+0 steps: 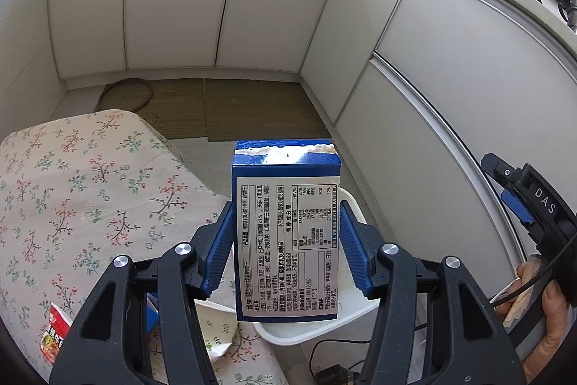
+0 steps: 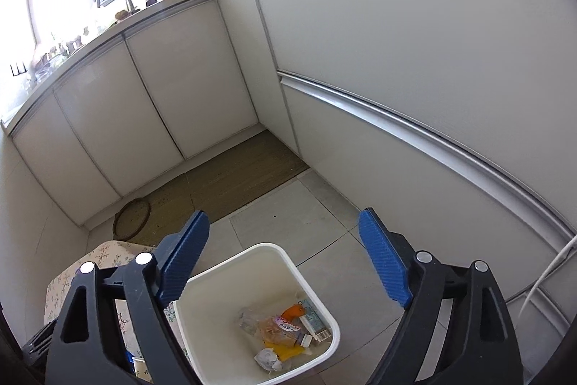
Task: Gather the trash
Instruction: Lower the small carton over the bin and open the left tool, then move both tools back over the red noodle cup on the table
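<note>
I am carrying a blue snack box [image 1: 286, 233] clamped upright between the ribbed pads of my left tool [image 1: 286, 248], its torn top flap up and its printed label toward the camera, holding it above the near edge of the white waste bin [image 2: 324, 323] so it can drop in. My right tool [image 2: 285, 258] is hanging over the same bin with its jaws wide apart and nothing between them. Wrappers and small packets are already lying at the bin's bottom. More packaging, including a red packet [image 1: 57, 331], is waiting on the floral-cloth surface [image 1: 72, 190] beside it.
</note>
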The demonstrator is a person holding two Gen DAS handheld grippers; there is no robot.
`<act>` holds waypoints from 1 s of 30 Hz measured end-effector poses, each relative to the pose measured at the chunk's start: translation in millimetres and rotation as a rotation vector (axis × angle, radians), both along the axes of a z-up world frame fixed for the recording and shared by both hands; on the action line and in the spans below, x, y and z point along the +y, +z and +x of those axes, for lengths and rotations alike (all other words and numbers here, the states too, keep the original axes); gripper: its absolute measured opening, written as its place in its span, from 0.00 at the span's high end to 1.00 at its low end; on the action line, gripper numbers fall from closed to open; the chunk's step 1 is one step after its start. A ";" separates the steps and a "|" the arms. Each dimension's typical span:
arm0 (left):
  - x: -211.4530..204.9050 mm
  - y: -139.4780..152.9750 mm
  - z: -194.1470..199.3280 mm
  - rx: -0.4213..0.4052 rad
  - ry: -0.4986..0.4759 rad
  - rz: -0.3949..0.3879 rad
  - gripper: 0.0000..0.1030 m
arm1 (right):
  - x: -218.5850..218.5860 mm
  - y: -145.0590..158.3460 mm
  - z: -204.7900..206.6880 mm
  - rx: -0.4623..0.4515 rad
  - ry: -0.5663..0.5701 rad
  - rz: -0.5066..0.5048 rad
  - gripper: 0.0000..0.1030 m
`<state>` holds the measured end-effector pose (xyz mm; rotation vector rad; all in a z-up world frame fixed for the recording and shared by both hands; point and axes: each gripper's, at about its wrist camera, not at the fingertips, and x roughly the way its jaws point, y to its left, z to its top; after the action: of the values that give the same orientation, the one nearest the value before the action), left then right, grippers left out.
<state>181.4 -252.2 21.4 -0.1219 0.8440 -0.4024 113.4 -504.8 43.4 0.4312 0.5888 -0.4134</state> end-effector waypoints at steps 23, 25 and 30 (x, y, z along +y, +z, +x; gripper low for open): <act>-90.7 -18.5 29.0 0.051 -0.059 0.018 0.32 | -61.3 -11.6 -21.7 0.073 -0.208 -0.021 0.12; -87.4 -21.2 31.5 0.055 -0.046 0.028 0.31 | -56.7 -12.1 -19.9 0.077 -0.212 -0.034 0.11; -72.3 -29.2 30.0 0.061 -0.004 0.058 0.28 | -33.9 -9.3 -13.5 0.076 -0.178 -0.080 0.09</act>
<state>211.4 -324.5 -7.8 -0.0790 0.9154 -0.3795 99.9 -538.7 34.1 0.3937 0.6074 -0.6240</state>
